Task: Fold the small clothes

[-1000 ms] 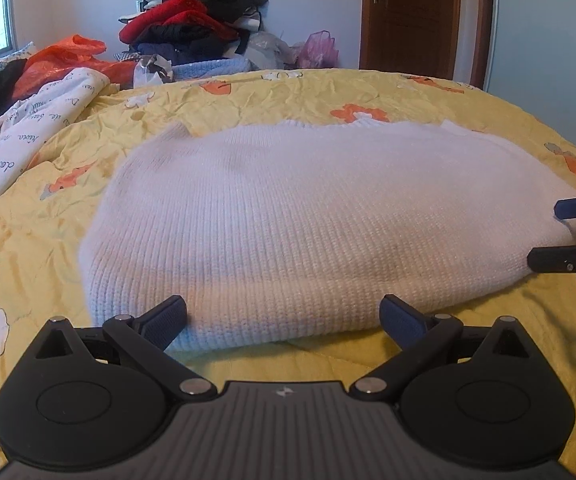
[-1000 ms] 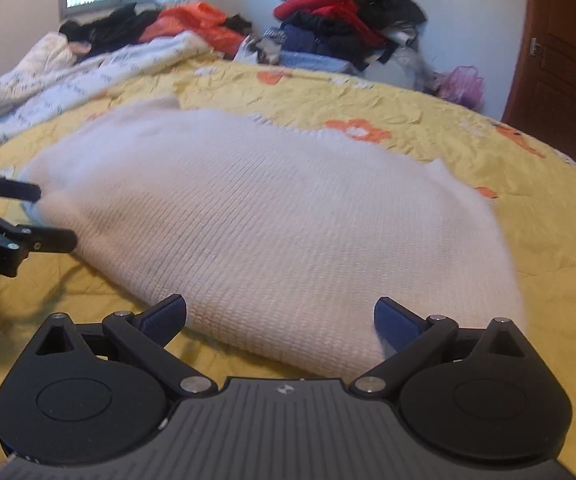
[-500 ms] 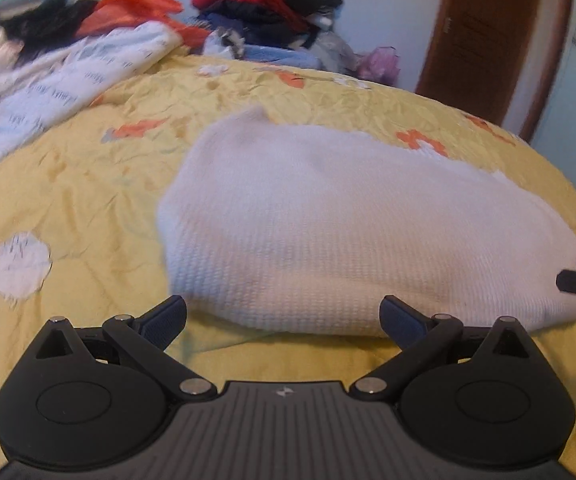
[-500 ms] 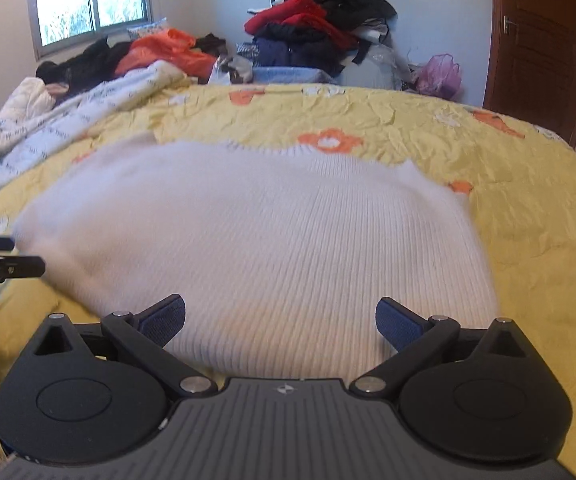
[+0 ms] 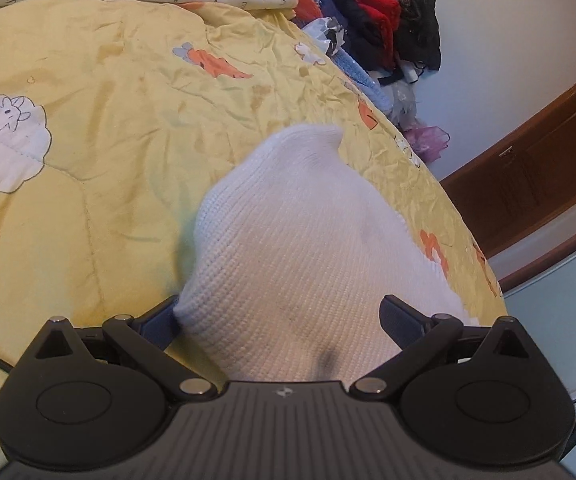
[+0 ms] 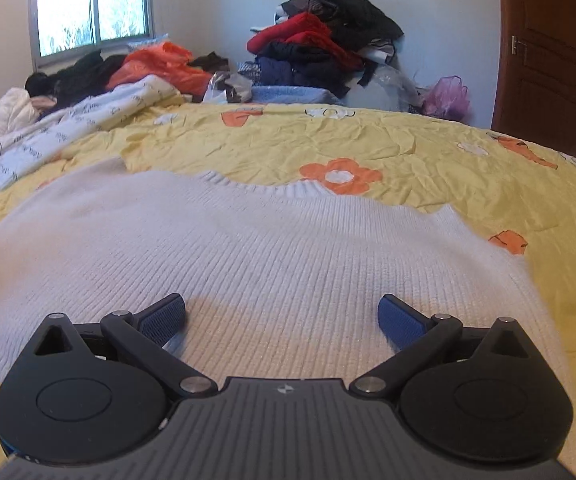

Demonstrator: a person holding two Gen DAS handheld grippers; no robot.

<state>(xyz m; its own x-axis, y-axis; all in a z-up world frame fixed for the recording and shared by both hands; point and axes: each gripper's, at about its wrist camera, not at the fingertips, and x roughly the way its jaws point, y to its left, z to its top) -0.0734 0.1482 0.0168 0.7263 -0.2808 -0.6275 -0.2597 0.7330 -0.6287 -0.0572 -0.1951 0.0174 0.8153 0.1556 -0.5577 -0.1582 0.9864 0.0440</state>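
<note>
Left wrist view: the white sweater [image 5: 299, 248] is seen between the wide-open left gripper [image 5: 278, 316], its near edge hidden beneath.

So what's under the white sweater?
The white sweater lies on the yellow quilt, which shows all around it. Whatever is beneath its middle is covered, so that cannot be seen.

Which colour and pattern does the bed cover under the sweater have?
Yellow bed cover with orange flowers and white shapes, clearest in the right wrist view.
</note>
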